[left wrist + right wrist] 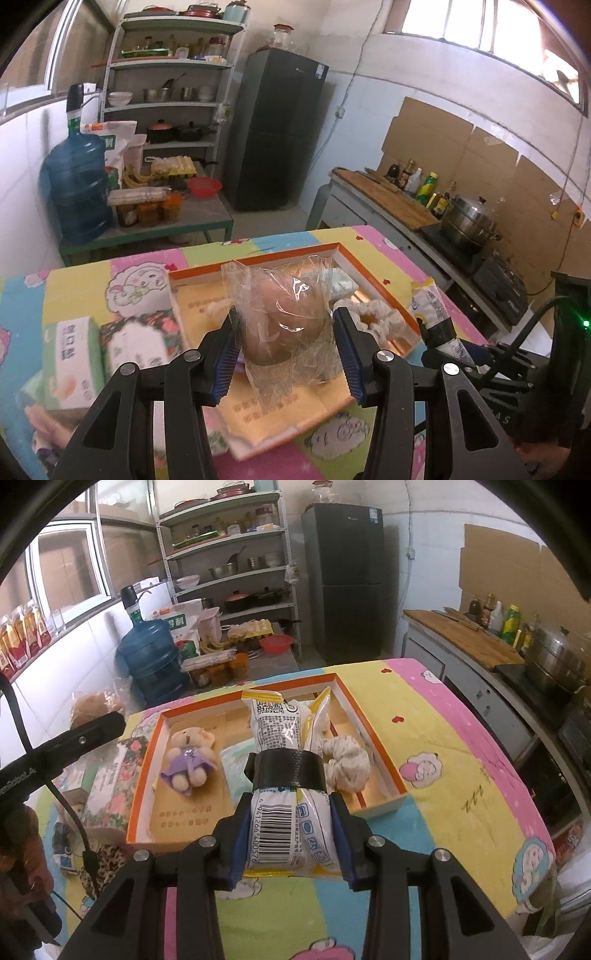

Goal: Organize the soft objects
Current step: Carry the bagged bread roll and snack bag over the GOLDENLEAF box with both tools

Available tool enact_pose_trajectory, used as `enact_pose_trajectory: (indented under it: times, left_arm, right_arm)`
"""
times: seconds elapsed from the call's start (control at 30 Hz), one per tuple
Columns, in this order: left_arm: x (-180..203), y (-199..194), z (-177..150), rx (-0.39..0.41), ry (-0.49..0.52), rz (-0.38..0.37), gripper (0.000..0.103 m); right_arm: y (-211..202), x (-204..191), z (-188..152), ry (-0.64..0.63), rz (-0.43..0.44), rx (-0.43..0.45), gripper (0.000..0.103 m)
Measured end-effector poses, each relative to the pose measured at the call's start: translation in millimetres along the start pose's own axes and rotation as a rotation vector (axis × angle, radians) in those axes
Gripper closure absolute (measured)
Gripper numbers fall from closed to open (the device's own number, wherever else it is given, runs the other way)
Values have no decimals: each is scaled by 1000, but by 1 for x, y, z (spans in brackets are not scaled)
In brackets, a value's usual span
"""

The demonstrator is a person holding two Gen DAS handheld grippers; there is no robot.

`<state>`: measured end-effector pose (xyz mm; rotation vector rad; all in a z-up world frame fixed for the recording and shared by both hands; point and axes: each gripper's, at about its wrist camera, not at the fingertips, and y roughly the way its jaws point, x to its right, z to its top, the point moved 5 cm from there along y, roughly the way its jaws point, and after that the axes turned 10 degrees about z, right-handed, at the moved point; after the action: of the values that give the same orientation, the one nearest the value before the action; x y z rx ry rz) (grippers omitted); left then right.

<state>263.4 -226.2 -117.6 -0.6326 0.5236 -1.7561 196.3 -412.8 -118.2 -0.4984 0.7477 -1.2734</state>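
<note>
The left gripper [286, 354] is clamped on a bun [286, 321] in clear wrap, held above the near end of the orange tray [373, 273]. The right gripper [290, 834] is clamped on a taped packet [280, 775] over the tray's near edge — inside lie a bear [190, 757] and a scrunchie [347, 764], apart.

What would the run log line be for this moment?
left gripper: shut on plastic-wrapped bun | right gripper: shut on taped snack packet | both over orange tray | teddy bear in tray
</note>
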Motion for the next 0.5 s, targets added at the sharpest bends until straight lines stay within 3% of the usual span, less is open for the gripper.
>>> enact_pose_trajectory:
  times: [0.5]
  left_arm:
    - [29, 67, 27, -44, -12, 46, 53]
  right_arm:
    - [43, 37, 27, 6, 80, -40, 63]
